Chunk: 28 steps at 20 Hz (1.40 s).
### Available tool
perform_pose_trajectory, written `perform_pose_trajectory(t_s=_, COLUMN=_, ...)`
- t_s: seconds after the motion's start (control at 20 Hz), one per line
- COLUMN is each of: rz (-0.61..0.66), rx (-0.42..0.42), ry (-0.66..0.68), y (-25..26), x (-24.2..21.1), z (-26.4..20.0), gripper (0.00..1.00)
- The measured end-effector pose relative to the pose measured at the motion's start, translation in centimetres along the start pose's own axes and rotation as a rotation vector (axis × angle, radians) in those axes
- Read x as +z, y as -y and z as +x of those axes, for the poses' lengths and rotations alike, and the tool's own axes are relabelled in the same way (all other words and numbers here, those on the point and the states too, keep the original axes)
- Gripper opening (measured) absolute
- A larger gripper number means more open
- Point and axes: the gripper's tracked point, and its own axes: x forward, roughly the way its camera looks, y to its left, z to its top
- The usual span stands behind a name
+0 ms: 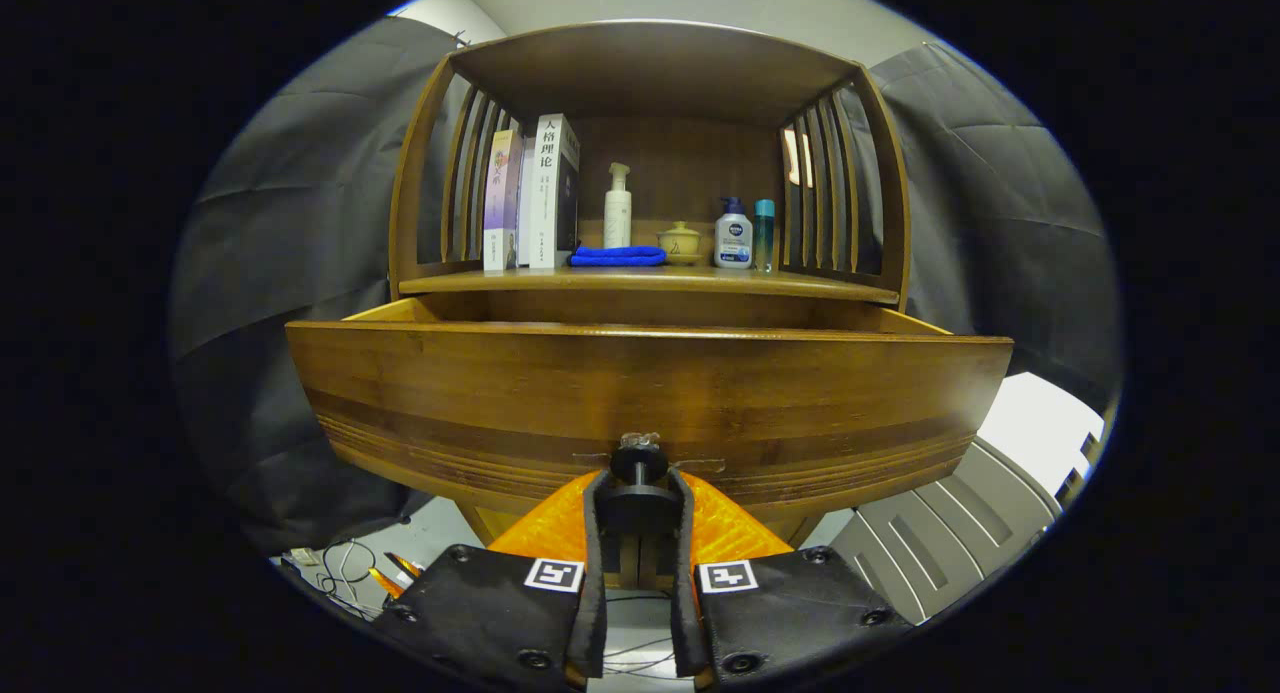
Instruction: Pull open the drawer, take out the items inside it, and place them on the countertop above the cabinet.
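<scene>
While the cabinet [650, 153] stands ahead of the gripper [640, 508], its drawer [650, 393] is already pulled partway out. Contents are hidden behind the drawer front, so removal and placement on the tabletop [650, 281] above remain. Both fingers are closed on the drawer knob [640, 465] between them.

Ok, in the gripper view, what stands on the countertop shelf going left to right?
Two books → white pump bottle, with the folded blue cloth lying in front of it → small lidded pot → squat pump bottle → slim teal bottle. Below, the gripper is shut on the drawer knob.
</scene>
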Motion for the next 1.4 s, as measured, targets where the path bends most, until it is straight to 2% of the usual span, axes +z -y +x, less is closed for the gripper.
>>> perform_pose_trajectory(t_s=0.65, rz=-0.005, rx=0.02, ry=-0.047, y=-0.5, x=-1.4, z=-3.1, gripper=0.28)
perform_pose_trajectory(t_s=0.8, rz=-0.04, rx=0.032, ry=-0.054, y=-0.6, x=-1.0, z=-3.8, gripper=0.36)
perform_pose_trajectory(t_s=0.9, rz=-0.019, rx=0.036, ry=-0.016, y=-0.5, x=0.4, z=-4.9, gripper=0.41)
perform_pose_trajectory(t_s=1.05, rz=0.015, rx=-0.024, ry=0.084, y=1.0, x=4.8, z=-7.1, gripper=0.48)
perform_pose_trajectory(t_s=1.25, rz=0.089, rx=-0.065, ry=0.2, y=2.2, x=11.5, z=-9.1, gripper=0.7)
perform_pose_trajectory(t_s=1.4, rz=0.092, rx=-0.081, ry=0.211, y=2.5, x=14.9, z=-8.4, gripper=0.86)
